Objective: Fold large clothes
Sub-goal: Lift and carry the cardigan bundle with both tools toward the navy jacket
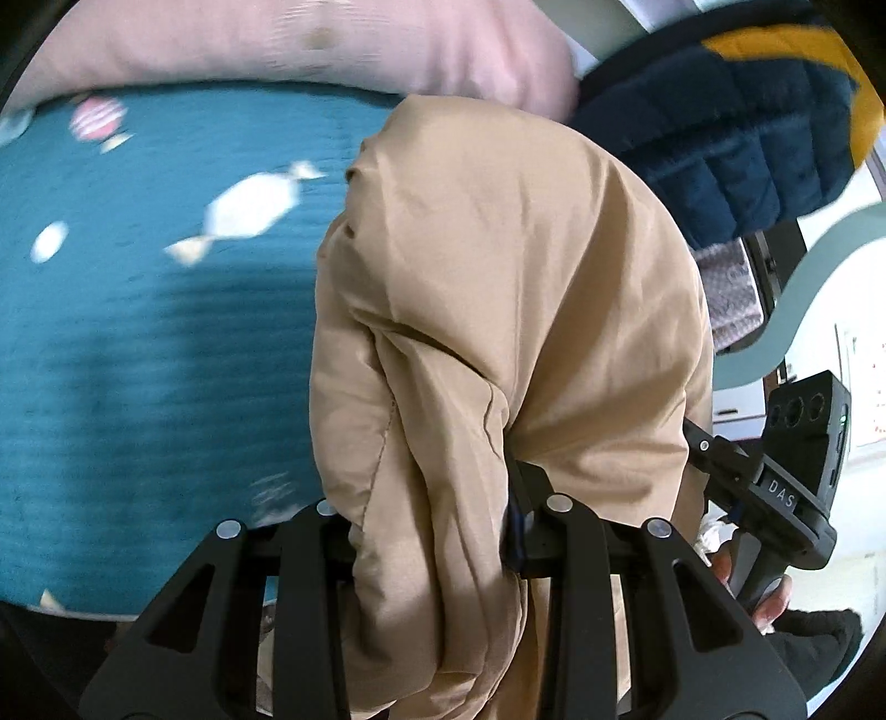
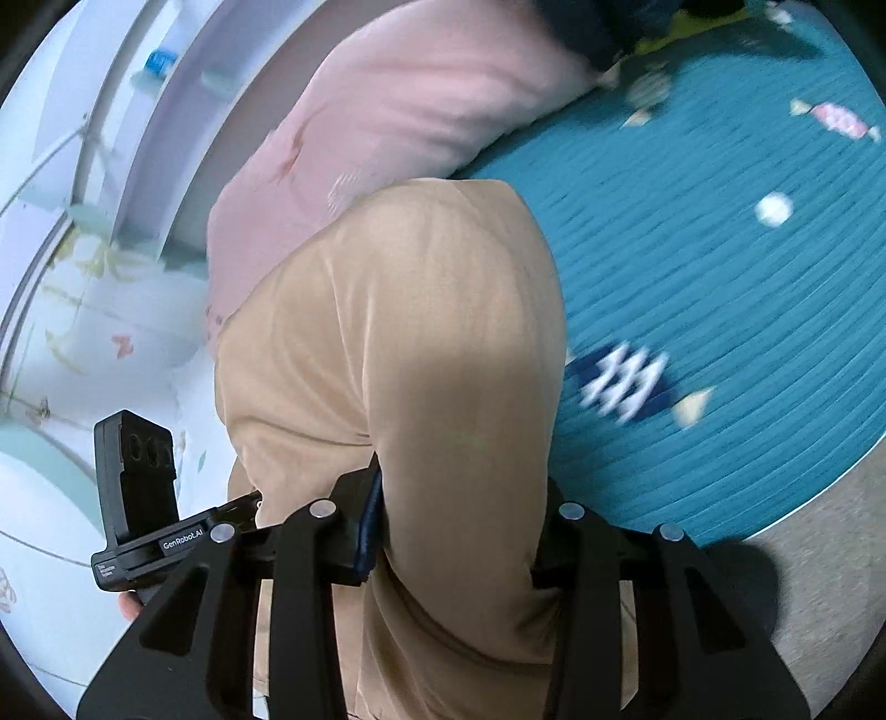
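A large tan padded garment point(image 1: 498, 310) hangs bunched from my left gripper point(image 1: 443, 520), whose jaws are shut on a thick fold of it. The same tan garment point(image 2: 398, 343) fills the middle of the right wrist view, and my right gripper point(image 2: 454, 526) is shut on another part of it. Both grippers hold it up above a teal bedspread point(image 1: 138, 332) printed with candy shapes. The right gripper's body point(image 1: 775, 487) shows at the right edge of the left wrist view; the left gripper's body point(image 2: 144, 498) shows at the left of the right wrist view. The garment hides most of both pairs of fingertips.
A pink pillow point(image 1: 310, 50) lies along the far side of the bed, also in the right wrist view point(image 2: 398, 99). A navy and yellow padded jacket point(image 1: 736, 133) lies at the upper right. The teal bedspread point(image 2: 720, 249) spreads right. A white wardrobe point(image 2: 94, 166) stands left.
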Demonstrator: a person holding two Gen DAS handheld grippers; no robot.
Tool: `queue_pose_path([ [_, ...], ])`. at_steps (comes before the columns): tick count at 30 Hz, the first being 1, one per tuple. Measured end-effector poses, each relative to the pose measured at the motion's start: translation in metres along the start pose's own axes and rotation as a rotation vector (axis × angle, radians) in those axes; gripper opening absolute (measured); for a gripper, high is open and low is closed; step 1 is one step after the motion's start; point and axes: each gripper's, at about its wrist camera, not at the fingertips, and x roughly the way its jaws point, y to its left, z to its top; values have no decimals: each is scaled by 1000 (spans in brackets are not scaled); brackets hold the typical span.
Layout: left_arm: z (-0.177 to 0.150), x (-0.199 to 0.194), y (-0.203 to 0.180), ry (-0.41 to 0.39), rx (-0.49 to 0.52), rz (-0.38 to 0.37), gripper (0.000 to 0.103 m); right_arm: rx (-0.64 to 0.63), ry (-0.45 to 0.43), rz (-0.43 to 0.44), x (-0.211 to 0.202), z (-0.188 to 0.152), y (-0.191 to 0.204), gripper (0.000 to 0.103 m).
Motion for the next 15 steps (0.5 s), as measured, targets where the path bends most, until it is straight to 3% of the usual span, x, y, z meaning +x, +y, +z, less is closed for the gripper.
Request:
queue_pose_path([
  [8, 58, 90, -114, 8, 71, -33, 32, 52, -54, -95, -65, 80, -85, 36],
  [15, 102, 176, -190, 16, 11, -59, 32, 25, -27, -183, -86, 159, -151, 36],
])
